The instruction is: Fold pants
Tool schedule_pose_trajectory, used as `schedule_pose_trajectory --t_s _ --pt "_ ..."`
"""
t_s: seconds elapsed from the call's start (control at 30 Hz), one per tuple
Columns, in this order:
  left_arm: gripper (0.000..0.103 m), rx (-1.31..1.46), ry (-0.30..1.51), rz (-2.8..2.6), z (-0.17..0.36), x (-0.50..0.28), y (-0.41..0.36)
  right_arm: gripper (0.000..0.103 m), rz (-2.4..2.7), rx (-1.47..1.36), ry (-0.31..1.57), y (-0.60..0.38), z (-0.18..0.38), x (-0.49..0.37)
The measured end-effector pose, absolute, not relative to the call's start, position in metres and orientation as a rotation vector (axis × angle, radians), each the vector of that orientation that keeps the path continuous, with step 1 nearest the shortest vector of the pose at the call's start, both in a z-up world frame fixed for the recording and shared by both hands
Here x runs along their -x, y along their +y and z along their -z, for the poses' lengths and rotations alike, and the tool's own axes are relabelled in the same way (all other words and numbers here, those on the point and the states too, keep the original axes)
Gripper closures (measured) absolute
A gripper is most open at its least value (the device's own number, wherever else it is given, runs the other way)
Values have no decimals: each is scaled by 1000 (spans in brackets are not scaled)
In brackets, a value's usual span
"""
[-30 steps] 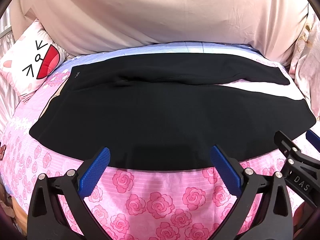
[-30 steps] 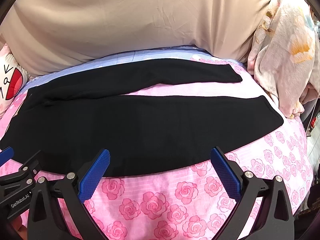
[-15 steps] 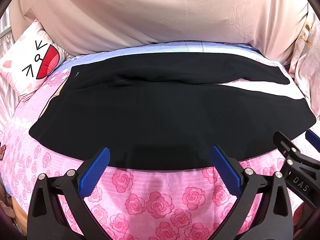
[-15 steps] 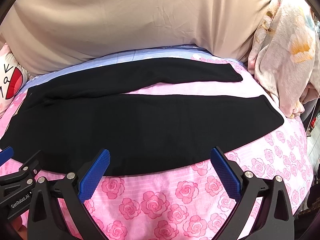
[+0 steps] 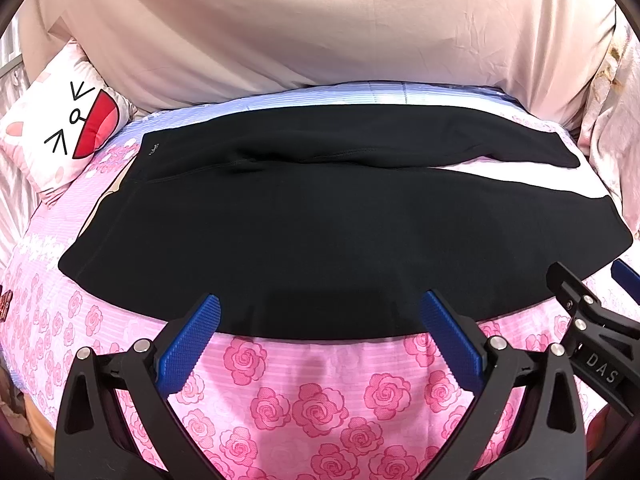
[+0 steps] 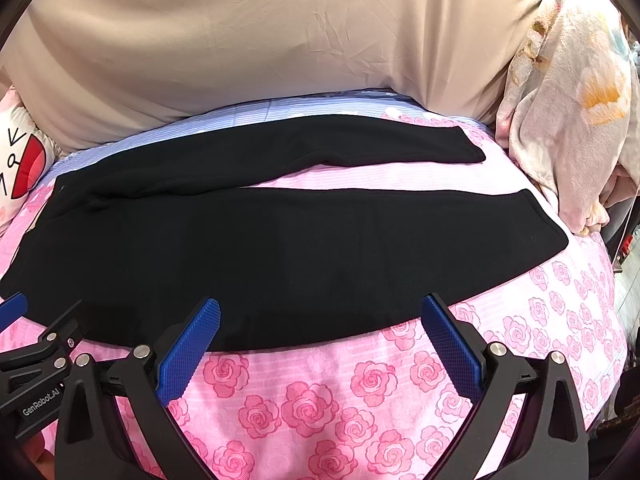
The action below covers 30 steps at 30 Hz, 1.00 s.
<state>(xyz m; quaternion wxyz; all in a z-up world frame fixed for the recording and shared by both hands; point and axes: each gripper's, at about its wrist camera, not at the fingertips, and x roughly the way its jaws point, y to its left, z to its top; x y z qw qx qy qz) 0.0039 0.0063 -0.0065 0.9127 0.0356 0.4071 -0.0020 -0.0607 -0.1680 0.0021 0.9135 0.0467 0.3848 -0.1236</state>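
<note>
A pair of black, soft-knit pants (image 5: 320, 232) lies flat across the middle of both views, spread on a bed covered by a pink rose-print sheet (image 5: 304, 404). The waistband end sits toward the left of the frame and the two legs run to the right, parted by a narrow wedge of sheet; the farther leg is the shorter-looking one, higher in the frame. No container shows in either view.

The left tool (image 5: 320, 322) hovers low at the bottom centre of its view, its blue ribbed pads (image 5: 188, 348) spread wide apart with nothing between them, the tips over the near edge of the pants. The right tool (image 6: 320, 324) holds the same pose in its own view, pads (image 6: 450, 346) also wide apart and empty; whether either touches the cloth cannot be told. Each tool shows at the lower edge of the other's view.

A white cushion with a cartoon face (image 5: 60, 136) rests at the upper left, a beige draped cloth (image 5: 320, 28) fills the top, and a pale floral blanket (image 6: 568, 112) is heaped at the upper right.
</note>
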Motion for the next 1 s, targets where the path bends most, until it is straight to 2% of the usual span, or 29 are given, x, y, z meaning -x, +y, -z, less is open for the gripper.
schedule_pose_trajectory --t_s 1.0 --pt "5 -90 847 3 6 -10 -1 5 251 -95 797 -169 -1 59"
